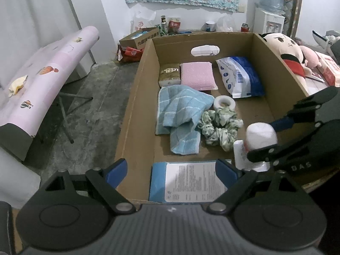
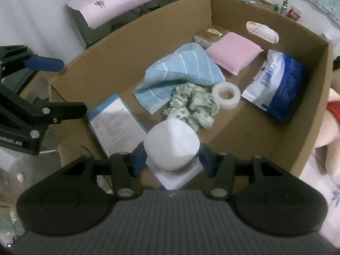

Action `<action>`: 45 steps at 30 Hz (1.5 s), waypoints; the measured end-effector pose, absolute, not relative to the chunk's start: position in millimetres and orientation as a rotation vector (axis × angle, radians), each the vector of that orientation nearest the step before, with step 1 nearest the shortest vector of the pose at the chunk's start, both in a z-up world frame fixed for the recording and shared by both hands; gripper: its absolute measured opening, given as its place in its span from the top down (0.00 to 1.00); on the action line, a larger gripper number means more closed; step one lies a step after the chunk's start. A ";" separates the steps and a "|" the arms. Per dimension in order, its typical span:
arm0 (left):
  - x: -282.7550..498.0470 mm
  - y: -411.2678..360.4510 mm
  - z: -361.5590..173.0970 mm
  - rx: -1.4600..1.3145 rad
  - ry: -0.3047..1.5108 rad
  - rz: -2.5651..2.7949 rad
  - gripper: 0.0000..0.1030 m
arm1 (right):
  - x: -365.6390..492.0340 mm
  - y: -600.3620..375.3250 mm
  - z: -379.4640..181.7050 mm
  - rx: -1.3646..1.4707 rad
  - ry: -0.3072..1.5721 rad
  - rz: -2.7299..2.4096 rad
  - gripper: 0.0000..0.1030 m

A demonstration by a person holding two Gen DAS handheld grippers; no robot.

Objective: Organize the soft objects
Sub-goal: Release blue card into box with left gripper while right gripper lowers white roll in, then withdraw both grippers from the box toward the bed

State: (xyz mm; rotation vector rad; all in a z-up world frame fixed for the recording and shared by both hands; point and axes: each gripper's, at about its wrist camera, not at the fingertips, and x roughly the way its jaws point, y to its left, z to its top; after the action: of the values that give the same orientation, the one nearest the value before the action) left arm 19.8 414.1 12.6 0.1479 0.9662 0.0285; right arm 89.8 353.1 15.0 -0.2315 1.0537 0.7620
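A large cardboard box (image 1: pixel 136 97) holds a blue towel (image 1: pixel 180 114), a green scrunchie (image 1: pixel 221 127), a white tape roll (image 1: pixel 223 102), a pink pad (image 1: pixel 197 74), a brown tissue pack (image 1: pixel 170 74) and a blue-and-white bag (image 1: pixel 242 76). My left gripper (image 1: pixel 172 172) stands open over the box's near wall. A blue packet with a white label (image 1: pixel 187 180) lies between its fingers, untouched. My right gripper (image 2: pixel 172 159) is shut on a white soft bundle (image 2: pixel 172 144) with a white card under it, low over the near right part of the box.
A plush doll (image 1: pixel 284 48) lies outside the box on the right. A pink ironing board (image 1: pixel 42 80) stands to the left on the concrete floor. A small carton (image 1: pixel 140 38), bottles and a water dispenser (image 1: pixel 269 21) line the back wall.
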 end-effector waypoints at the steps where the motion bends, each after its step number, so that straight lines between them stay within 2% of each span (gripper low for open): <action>1: 19.2 413.1 12.8 0.148 0.966 0.025 0.12 | 89.3 351.3 16.2 -0.221 1.048 0.766 0.46; 5: 17.6 405.2 16.8 0.158 0.956 0.013 0.12 | 84.5 349.9 24.2 -0.218 1.039 0.786 0.31; 8: 15.6 397.2 24.3 0.160 0.930 0.003 0.12 | 78.7 346.6 34.8 -0.216 0.993 0.783 0.24; 18: 13.2 349.6 67.5 0.149 0.819 -0.098 0.12 | 86.6 263.7 92.3 -0.030 0.841 0.691 0.22; 32: 20.0 217.6 124.7 0.053 0.691 -0.438 0.12 | 52.5 61.0 130.2 0.098 0.656 0.419 0.20; 38: 56.5 160.1 104.7 0.001 0.696 -0.515 0.12 | 53.9 -39.1 117.1 0.184 0.643 0.244 0.20; 45: 117.8 108.0 58.4 0.027 0.772 -0.482 0.13 | 75.4 -116.9 71.6 0.233 0.674 0.129 0.20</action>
State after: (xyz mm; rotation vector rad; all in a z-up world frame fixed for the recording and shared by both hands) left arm 117.8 108.0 58.4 0.0269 0.7722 -0.4822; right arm 75.4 -116.9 71.6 0.2327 0.6745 0.1295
